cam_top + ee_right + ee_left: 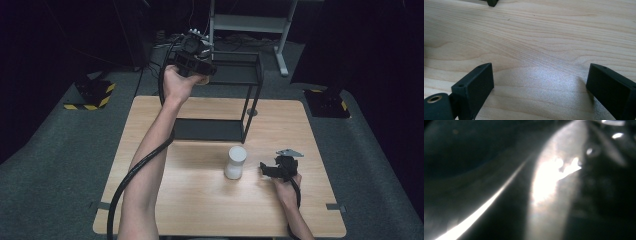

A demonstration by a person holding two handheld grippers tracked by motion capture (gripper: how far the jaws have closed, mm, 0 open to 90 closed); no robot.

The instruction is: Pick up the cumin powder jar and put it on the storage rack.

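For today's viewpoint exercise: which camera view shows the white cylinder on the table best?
The high view: the white cylinder stands upright on the table, beside the right tool. The right gripper view gives bare wood between open jaws; the left gripper view is a blur.

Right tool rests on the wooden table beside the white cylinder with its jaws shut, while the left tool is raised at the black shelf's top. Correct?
Not quite: the right tool has its jaws wide apart over bare light wooden table, as the right gripper view shows. It does sit beside the white cylindrical container, and the left tool is raised at the black metal shelf rack.
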